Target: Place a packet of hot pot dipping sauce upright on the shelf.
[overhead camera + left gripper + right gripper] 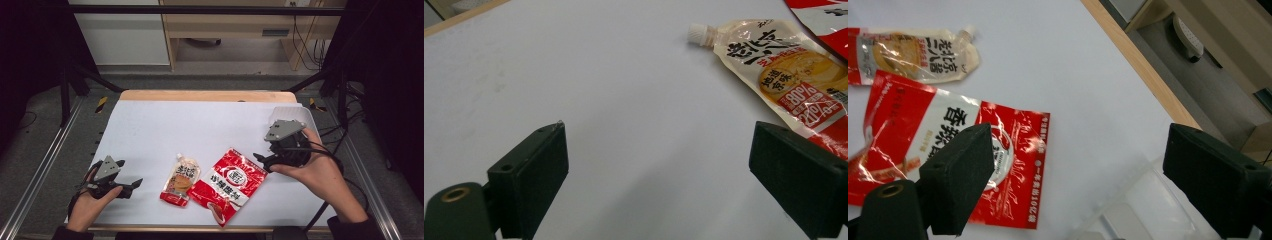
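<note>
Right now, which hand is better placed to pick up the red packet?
Right. The right tongs hang open just beside the red packet's upper corner, with a clear container close behind them. The left tongs sit open farther off, with the spouted pouch lying between them and the packet.

The bench (150, 125) has a white top with a pale wooden strip along its far edge. Two packets lie flat on it near the front edge: a red snack bag (229, 184) and, just left of it, a small spouted sauce pouch (181, 181), its white cap pointing away. A clear plastic tub (303, 113) sits at the far right corner.
</note>
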Demonstrator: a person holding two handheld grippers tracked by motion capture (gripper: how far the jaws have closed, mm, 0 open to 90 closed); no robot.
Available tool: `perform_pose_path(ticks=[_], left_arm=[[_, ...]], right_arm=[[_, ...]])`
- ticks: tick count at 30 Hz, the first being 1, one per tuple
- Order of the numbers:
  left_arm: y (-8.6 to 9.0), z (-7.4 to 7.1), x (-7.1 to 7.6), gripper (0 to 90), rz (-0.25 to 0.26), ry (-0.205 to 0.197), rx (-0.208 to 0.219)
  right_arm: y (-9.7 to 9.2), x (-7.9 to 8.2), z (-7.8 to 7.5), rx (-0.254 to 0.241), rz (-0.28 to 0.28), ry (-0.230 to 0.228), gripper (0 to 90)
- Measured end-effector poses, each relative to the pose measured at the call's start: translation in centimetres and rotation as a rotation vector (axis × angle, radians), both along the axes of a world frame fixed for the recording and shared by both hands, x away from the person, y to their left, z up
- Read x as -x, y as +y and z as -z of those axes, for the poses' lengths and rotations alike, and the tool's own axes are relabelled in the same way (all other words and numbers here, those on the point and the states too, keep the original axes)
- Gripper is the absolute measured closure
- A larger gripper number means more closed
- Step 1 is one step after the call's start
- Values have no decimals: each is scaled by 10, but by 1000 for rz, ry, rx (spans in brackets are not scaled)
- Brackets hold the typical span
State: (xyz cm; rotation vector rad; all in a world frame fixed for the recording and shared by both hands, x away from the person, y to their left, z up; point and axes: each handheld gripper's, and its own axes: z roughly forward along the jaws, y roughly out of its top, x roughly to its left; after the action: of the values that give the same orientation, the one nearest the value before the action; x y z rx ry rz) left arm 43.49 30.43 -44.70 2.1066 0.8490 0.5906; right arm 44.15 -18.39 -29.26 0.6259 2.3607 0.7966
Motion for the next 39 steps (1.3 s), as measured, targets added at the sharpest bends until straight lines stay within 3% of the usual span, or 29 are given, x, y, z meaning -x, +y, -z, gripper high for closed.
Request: perform_pose_path(ticks=[4,18,23,33,39], left_arm=[[-1,0,0,88,5,1,-4],[-3,-1,2,92,5,3,-5],[-4,-2,3,92,8,-1,-5],[-6,-3,4,92,4,-21,0],[-10,-3,5,95,7,-24,-12]], right_arm=[[18,2,6,-8,6,-5,149],[76,-3,32,-123,-20,-13,169],[93,-3,44,-103,-16,-13,176],[119,-7,59,-136,-35,26,222],[128,-12,64,-143,-38,25,230]])
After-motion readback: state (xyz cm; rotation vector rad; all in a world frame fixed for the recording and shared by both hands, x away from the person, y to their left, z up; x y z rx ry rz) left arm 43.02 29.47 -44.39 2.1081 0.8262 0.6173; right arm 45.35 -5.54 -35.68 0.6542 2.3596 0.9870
